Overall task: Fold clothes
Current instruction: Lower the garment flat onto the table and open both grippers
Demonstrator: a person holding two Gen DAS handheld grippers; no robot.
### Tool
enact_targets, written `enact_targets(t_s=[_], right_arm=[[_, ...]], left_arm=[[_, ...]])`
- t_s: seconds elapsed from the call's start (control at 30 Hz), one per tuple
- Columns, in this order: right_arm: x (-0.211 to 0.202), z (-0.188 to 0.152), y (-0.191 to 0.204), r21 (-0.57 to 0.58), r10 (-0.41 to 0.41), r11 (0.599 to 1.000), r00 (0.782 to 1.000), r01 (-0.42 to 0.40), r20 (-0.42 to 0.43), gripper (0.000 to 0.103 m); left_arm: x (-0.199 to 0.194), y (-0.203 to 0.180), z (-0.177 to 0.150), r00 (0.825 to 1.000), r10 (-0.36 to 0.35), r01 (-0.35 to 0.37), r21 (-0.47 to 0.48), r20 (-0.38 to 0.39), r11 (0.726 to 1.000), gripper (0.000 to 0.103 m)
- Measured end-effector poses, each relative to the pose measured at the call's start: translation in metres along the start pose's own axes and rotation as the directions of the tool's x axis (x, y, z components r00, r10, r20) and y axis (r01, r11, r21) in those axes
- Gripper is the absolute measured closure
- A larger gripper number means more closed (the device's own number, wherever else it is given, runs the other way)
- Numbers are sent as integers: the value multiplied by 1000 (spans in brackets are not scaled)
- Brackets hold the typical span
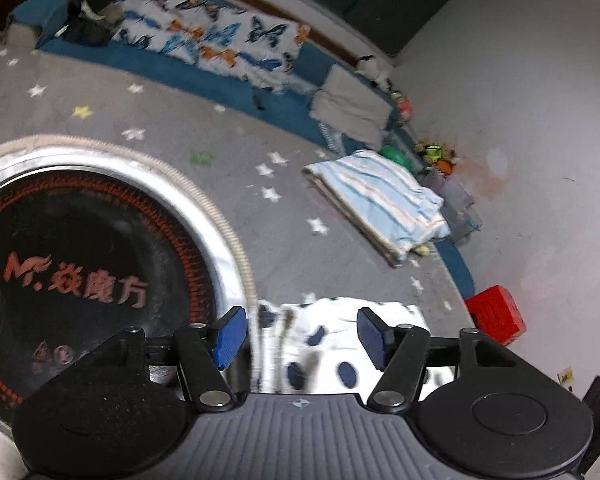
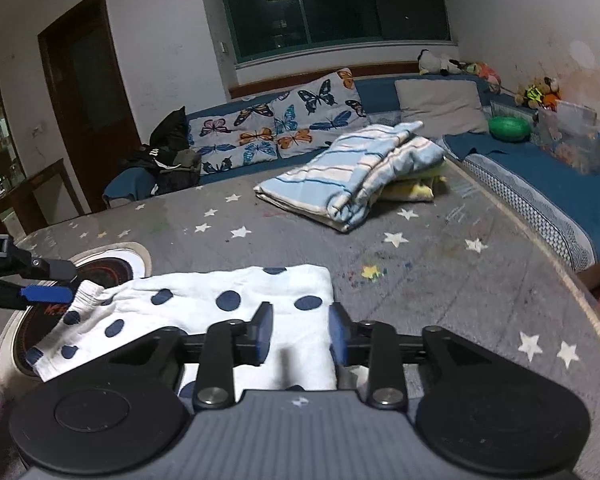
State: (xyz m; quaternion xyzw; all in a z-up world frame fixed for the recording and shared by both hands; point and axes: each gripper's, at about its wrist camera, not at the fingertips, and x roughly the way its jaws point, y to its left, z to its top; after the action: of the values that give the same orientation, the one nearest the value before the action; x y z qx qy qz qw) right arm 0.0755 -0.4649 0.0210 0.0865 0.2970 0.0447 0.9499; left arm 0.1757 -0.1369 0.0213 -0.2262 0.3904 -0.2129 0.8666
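Left wrist: the left gripper [image 1: 302,336] hangs jaws apart over the dotted cloth [image 1: 332,344], partly on the round heater [image 1: 80,272].

Right wrist: the right gripper [image 2: 300,334], jaws apart, holds nothing (cloth edge just beneath). A shallow pinch could slip and skew the fold.

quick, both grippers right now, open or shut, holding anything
Left gripper: open, jaws apart over the polka-dot cloth, holding nothing.
Right gripper: open, jaws apart above the same cloth, holding nothing.
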Motion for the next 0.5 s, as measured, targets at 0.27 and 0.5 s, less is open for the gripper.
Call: enact_targets(t_s=[0.27, 0.5], right_arm=[[0, 6, 8, -1, 23, 1000, 1000, -23, 5, 66], [10, 3, 10, 21, 27, 999, 1000, -27, -7, 65]], left_arm=[[14, -22, -16, 996, -89, 89, 52, -4, 995, 52], [10, -35, -20, 994, -107, 107, 86, -11, 990, 57]])
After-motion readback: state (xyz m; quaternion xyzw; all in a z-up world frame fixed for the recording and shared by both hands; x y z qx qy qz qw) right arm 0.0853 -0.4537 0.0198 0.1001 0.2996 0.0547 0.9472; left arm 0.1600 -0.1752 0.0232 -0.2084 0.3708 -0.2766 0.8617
